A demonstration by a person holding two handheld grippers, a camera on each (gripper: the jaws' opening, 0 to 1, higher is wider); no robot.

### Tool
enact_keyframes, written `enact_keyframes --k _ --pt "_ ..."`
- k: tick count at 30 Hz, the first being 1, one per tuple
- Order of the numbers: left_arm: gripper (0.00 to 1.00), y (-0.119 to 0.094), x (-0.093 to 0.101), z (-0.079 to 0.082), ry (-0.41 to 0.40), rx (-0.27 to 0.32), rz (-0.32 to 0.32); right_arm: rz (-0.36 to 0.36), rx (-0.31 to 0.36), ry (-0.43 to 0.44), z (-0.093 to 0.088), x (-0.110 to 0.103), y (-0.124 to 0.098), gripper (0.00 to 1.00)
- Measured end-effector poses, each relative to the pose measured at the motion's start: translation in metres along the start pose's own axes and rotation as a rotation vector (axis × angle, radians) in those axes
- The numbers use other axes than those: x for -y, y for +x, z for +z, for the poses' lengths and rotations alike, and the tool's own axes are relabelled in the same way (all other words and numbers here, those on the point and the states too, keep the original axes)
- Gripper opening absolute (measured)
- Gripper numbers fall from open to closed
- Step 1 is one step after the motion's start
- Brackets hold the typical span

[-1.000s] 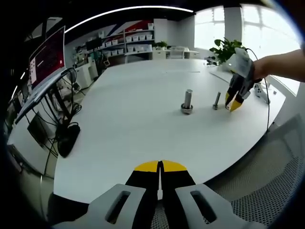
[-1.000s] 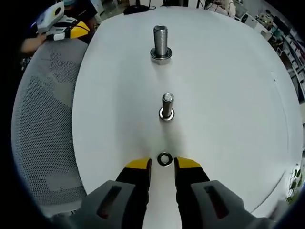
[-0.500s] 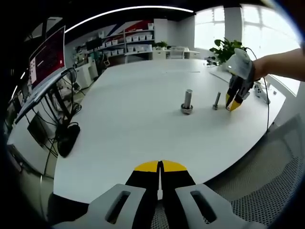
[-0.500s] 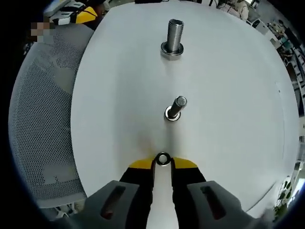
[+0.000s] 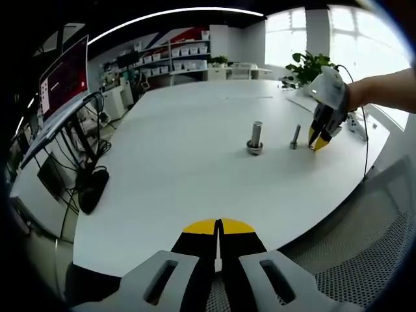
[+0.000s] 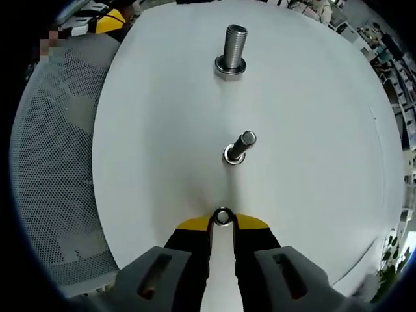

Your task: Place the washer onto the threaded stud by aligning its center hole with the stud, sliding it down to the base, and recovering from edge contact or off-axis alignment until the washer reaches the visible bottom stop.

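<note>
A small steel washer (image 6: 223,217) sits pinched between the yellow tips of my right gripper (image 6: 223,221), just above the white table (image 6: 156,149). Ahead of it stands a thin threaded stud (image 6: 239,147) on its base, and farther off a thicker stud (image 6: 232,49) with a washer at its foot. In the left gripper view the thick stud (image 5: 255,138) and thin stud (image 5: 295,137) stand mid-table, with the right gripper (image 5: 318,141) just right of the thin one, held by a person's hand. My left gripper (image 5: 219,227) hangs shut over the near table edge, holding nothing.
A grey mesh chair (image 6: 52,162) lies beside the table edge. Left of the table are a red monitor (image 5: 65,78), cables and a dark object on the floor (image 5: 92,188). A potted plant (image 5: 309,65) and shelves (image 5: 175,55) stand behind.
One second ago my right gripper stood open around the washer lying on the table; its jaws have since shut on it and lifted slightly. The left gripper stays still.
</note>
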State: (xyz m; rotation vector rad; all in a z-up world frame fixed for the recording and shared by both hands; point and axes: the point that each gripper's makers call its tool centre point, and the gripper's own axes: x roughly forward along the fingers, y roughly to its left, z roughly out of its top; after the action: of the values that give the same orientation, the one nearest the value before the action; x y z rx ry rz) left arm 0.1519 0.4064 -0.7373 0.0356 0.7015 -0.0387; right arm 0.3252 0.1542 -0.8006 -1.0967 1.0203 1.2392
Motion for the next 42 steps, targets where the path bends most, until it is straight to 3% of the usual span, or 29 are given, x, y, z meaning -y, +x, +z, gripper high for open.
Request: enact_keyframes --k 8,11,15,19,29,42 --pt "0.00 0.000 -0.001 0.001 -0.001 0.006 0.001 -0.104 0.113 0.171 -0.003 0.001 -0.003 0.15" --pt "0.00 0.000 -0.001 0.001 -0.001 0.006 0.001 -0.102 0.173 0.316 -0.004 0.003 -0.004 0.14" --pt "0.00 0.000 0.000 0.000 0.000 0.003 0.001 -0.113 0.202 0.355 -0.005 0.001 -0.009 0.14" --pt "0.00 0.000 0.000 0.001 0.000 0.005 0.001 -0.082 0.287 0.417 0.011 -0.003 -0.023 0.14" --pt "0.00 0.000 0.000 0.001 0.000 0.007 -0.001 -0.110 0.335 0.426 0.036 0.005 -0.046 0.14" --pt "0.00 -0.001 -0.001 0.002 -0.004 0.013 0.002 -0.101 0.383 0.394 0.064 0.010 -0.058 0.14"
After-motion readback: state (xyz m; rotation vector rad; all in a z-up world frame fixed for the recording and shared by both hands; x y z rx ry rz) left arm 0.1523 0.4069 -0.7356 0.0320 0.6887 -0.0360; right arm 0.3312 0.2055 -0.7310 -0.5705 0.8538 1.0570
